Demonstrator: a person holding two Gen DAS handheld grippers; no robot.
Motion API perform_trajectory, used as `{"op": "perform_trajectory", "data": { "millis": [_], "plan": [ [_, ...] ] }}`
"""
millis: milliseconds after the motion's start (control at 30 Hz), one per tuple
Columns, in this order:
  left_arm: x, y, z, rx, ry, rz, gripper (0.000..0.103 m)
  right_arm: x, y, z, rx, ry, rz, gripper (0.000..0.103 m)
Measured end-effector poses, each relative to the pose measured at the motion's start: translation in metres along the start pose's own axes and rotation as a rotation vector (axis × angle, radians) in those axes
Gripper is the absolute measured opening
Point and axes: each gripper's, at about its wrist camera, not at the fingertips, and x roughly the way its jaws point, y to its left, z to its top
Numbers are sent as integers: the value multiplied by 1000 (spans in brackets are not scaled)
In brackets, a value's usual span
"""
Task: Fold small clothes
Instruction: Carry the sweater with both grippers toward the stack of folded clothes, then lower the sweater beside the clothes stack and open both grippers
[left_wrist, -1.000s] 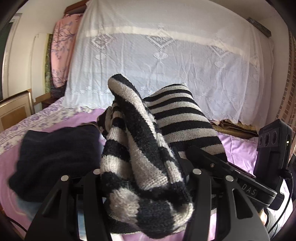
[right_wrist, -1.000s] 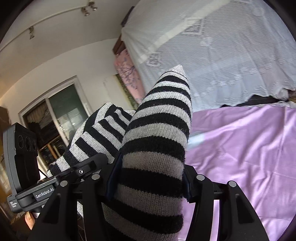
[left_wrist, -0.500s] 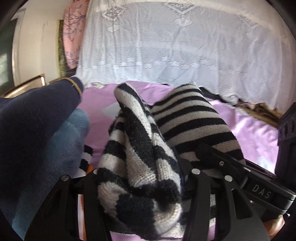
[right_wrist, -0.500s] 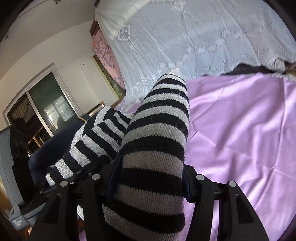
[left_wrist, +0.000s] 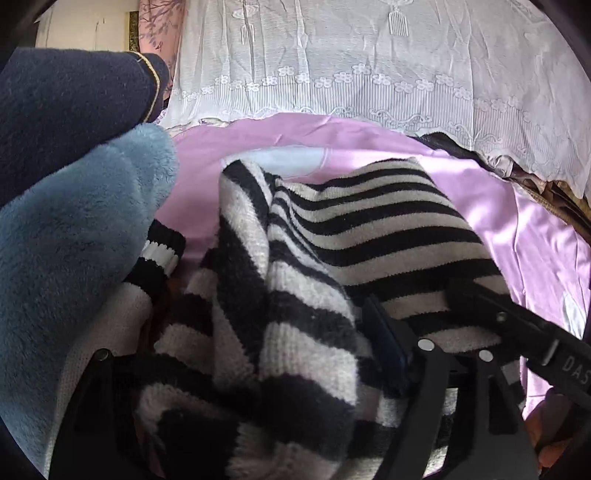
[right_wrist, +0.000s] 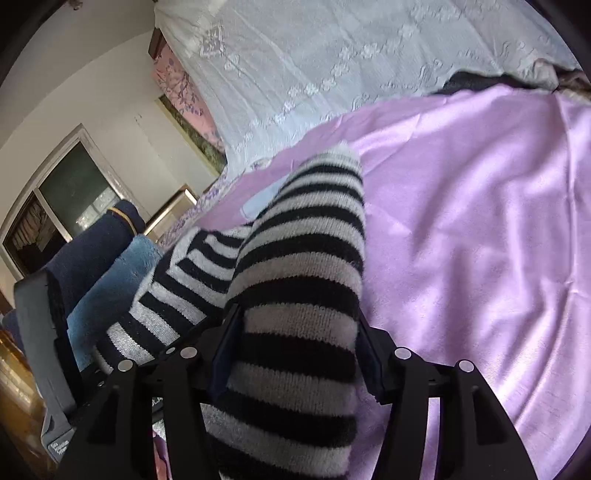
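the stripy sweater (left_wrist: 369, 236) is folded over and lies low on the purple bed sheet (right_wrist: 480, 206), beside the blue fluffy clothes (left_wrist: 74, 240). the left claw (left_wrist: 258, 369) is opening, with sweater between its sides (letting go, i think). the right claw (right_wrist: 295, 354) squeezes the sweater. tidying is left.

Soft daylight, sheen on the purple sheet (right_wrist: 480, 221), fisheye-dark corners.

My left gripper (left_wrist: 258, 369) has black plastic fingers (left_wrist: 461, 406) studded with silver screws; my right gripper (right_wrist: 295, 354) matches, with dark blue pads (right_wrist: 225, 354).
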Motion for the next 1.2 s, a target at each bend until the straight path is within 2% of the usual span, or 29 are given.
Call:
{"op": "perform_trajectory", "data": {
  "millis": [100, 167, 200, 267, 333, 367, 500, 667, 833, 967, 1067, 1200],
  "plan": [
    [-23, -1, -5, -11, -78, -25, 82, -22, 13, -2, -103, -109, -85, 51],
    [-39, 1, -11, -31, -148, -32, 86, -35, 22, -5, -158, -168, -139, 51],
    [-43, 2, -13, -40, -151, -45, 86, -37, 23, -7, -173, -174, -170, 50],
    [-37, 1, -17, -26, -116, -3, 86, -28, 20, -9, -183, -121, -214, 51],
    [-22, -11, -17, 39, -60, 87, 88, -13, 13, -11, -164, -35, -242, 51],
    [-17, -15, -17, 63, -38, 109, 93, -11, 9, -11, -146, -24, -242, 51],
    [-20, -13, -16, 58, -42, 103, 93, -14, 0, -10, -101, -35, -208, 54],
    [-43, -11, -25, 29, -110, 43, 94, -27, 9, -23, -147, -89, -217, 56],
    [-67, -19, -42, 19, -159, 65, 98, -52, 10, -34, -99, -114, -216, 63],
    [-87, -36, -61, 73, -214, 105, 98, -68, 6, -44, -74, -121, -210, 65],
    [-94, -46, -68, 122, -220, 97, 98, -84, 10, -56, -92, -128, -220, 71],
    [-103, -42, -69, 115, -226, 101, 99, -108, 11, -71, -95, -148, -213, 80]
  ]
}}
